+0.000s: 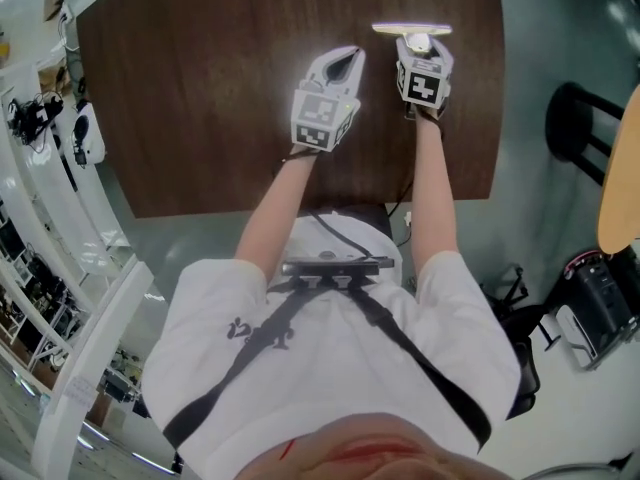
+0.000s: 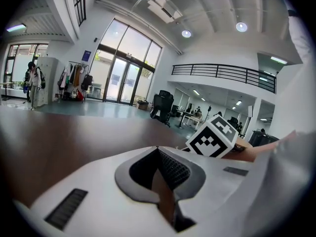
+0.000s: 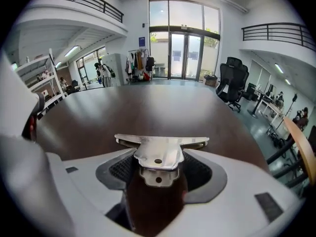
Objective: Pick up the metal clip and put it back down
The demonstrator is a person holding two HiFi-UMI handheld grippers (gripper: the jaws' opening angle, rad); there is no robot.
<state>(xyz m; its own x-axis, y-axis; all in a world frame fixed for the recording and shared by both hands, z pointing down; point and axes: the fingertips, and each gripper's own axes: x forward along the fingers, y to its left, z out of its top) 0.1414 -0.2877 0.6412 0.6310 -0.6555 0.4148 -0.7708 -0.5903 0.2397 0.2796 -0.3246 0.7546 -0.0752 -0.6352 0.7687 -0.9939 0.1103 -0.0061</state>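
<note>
A shiny metal clip (image 1: 411, 30) (image 3: 161, 145) lies low over the dark wooden table (image 1: 200, 88), its wide bar across and its handle pointing back at me. My right gripper (image 1: 421, 50) (image 3: 158, 168) has that handle between its jaws, and the pads (image 3: 124, 168) stand against the handle's sides, so it is shut on it. The glossy top mirrors the handle just below it. My left gripper (image 1: 343, 60) (image 2: 159, 158) rests on the table a little left of the right one, shut, with nothing in it.
The table's right edge (image 1: 499, 88) runs close beside the right gripper, and its near edge (image 1: 300, 208) runs under my forearms. A black stool (image 1: 575, 128) and dark gear (image 1: 590, 308) stand on the floor at the right. White racks (image 1: 50, 218) line the left.
</note>
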